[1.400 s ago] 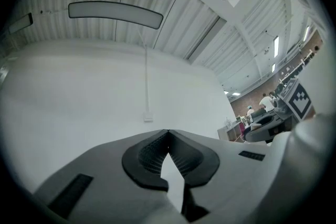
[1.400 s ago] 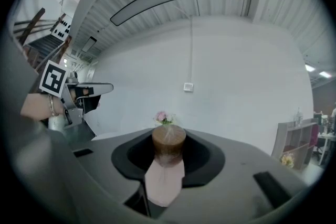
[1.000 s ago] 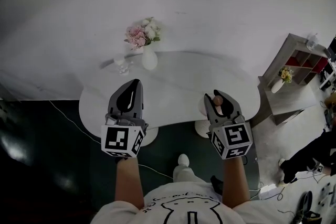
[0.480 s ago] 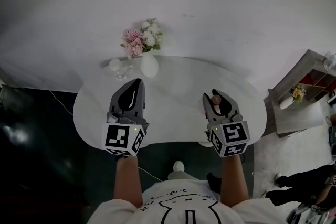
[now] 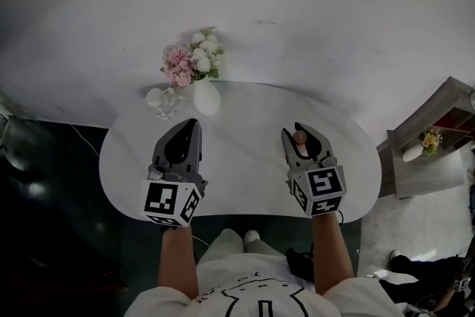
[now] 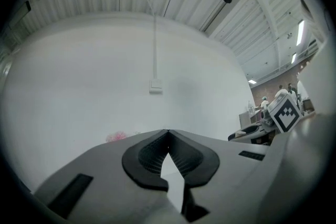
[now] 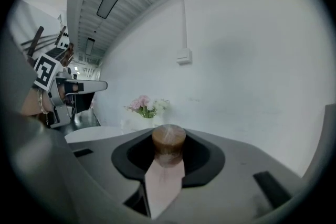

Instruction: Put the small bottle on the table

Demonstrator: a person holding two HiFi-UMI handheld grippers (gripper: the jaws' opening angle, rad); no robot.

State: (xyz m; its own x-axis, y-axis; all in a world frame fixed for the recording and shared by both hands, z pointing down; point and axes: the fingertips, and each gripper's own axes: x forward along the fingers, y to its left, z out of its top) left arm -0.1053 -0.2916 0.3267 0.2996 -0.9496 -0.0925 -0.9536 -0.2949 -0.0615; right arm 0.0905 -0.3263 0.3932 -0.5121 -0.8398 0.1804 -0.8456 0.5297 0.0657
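The small bottle (image 7: 168, 150) has a brown cap and a pale pink body, and it stands upright between the jaws of my right gripper (image 7: 168, 135), which is shut on it. From the head view, the bottle (image 5: 300, 137) and right gripper (image 5: 301, 133) hover over the right part of the white oval table (image 5: 245, 131). My left gripper (image 5: 189, 125) hangs over the table's left part. Its fingertips meet with nothing between them (image 6: 168, 132).
A white vase of pink and white flowers (image 5: 205, 94) stands at the table's back left, with a clear glass (image 5: 164, 102) beside it. A grey shelf unit (image 5: 438, 137) stands to the right. The floor around is dark, and a white wall rises behind.
The person has stepped toward the table, so both grippers now hang further in over the tabletop. The bottle stays gripped in the right gripper, and neither gripper's jaws have changed.
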